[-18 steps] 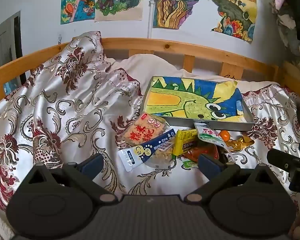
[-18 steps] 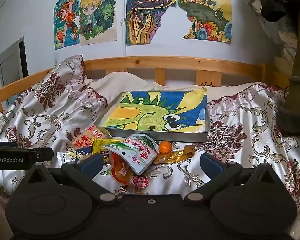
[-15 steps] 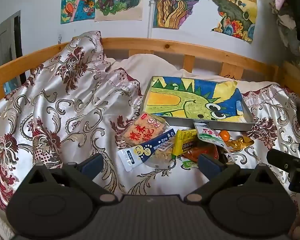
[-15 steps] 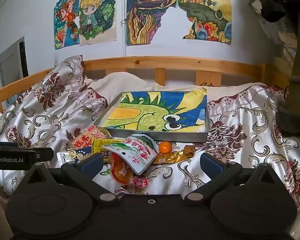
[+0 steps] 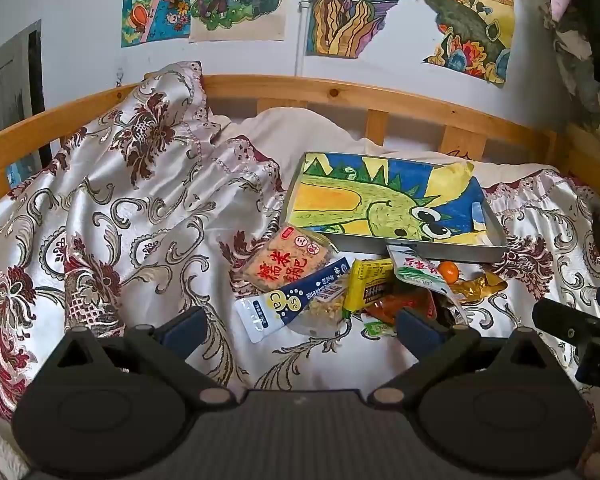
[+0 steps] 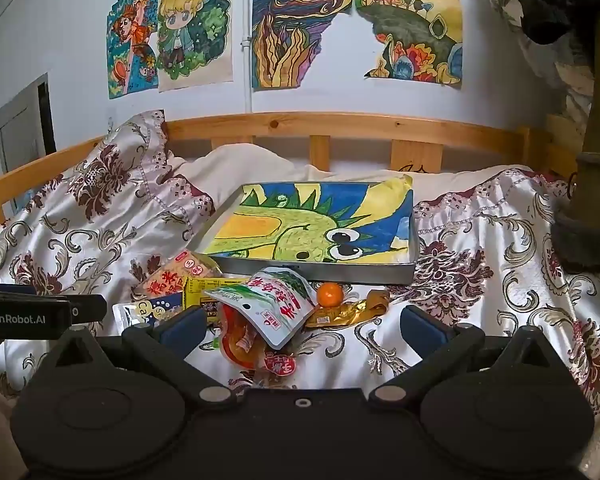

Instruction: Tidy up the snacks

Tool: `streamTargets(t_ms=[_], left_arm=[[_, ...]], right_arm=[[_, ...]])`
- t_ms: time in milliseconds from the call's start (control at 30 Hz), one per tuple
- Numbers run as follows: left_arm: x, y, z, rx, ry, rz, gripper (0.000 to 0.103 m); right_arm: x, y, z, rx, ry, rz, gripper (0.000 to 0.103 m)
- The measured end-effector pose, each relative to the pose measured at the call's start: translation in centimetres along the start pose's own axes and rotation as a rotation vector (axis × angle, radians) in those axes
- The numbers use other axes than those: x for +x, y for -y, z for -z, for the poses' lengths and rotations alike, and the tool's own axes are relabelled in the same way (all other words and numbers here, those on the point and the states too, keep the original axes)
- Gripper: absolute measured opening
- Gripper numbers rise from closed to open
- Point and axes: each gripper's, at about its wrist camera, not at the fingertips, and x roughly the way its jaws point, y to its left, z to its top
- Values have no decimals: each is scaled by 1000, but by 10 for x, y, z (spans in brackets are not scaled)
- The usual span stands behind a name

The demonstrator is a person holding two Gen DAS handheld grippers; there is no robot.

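Observation:
A heap of snack packets lies on the patterned bedspread in front of a shallow metal tray lined with a dinosaur drawing. In the heap are an orange rice-cracker packet, a blue and white pouch, a yellow packet, a white and green pouch, a red packet, a small orange fruit and a gold wrapper. My left gripper is open just short of the heap. My right gripper is open too, with the red packet low between its fingers, untouched.
A wooden bed rail runs behind a white pillow. Bunched bedspread rises on the left. Drawings hang on the wall. Dark clothing hangs at the right edge. Each gripper shows at the other view's side.

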Motion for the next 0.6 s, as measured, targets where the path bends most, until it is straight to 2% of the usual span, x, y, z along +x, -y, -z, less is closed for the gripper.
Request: streamTargets(t_ms=[600], left_arm=[[4,1,7,-4,0,-2,103]], right_arm=[[-1,0,-1,0,-1,0,102]])
